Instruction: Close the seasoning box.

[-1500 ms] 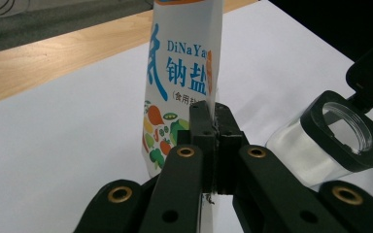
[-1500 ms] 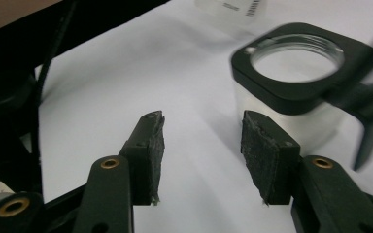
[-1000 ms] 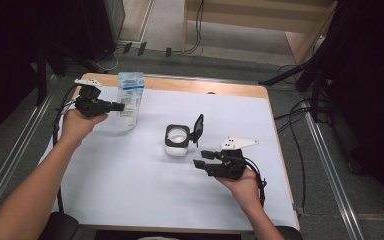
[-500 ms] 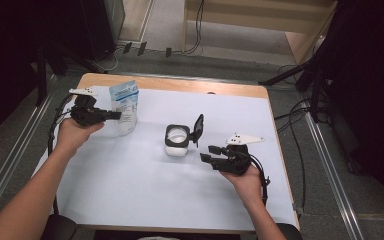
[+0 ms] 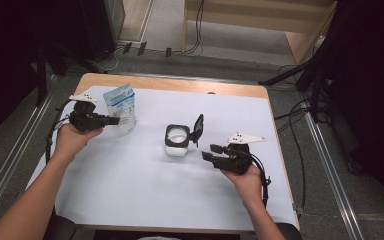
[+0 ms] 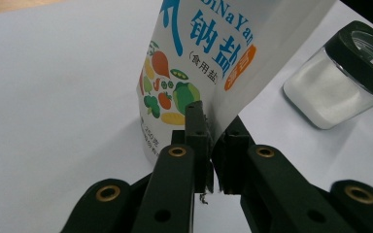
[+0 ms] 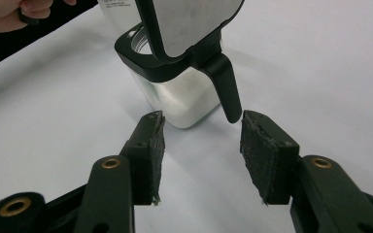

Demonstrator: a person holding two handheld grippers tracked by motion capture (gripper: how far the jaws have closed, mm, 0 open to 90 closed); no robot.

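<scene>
A white and blue salt pouch (image 5: 120, 111) with printed vegetables stands at the left of the table. My left gripper (image 5: 114, 120) is shut on its lower edge; the pouch (image 6: 213, 63) rises tilted above the closed jaws in the left gripper view. A square glass jar (image 5: 177, 140) holding white salt sits mid-table, its black flip lid (image 5: 198, 129) standing open. My right gripper (image 5: 211, 153) is open just right of the jar, touching nothing. In the right gripper view the jar (image 7: 175, 92) and its lid (image 7: 189, 24) stand just beyond the spread jaws.
A white sheet (image 5: 145, 190) covers most of the wooden table (image 5: 180, 84). Cables trail from both grippers off the table sides. Dark stands and floor cables lie beyond the far edge.
My left gripper has tilted the pouch and drawn it slightly left and down toward the table. My right gripper has shifted a little right and back from the jar.
</scene>
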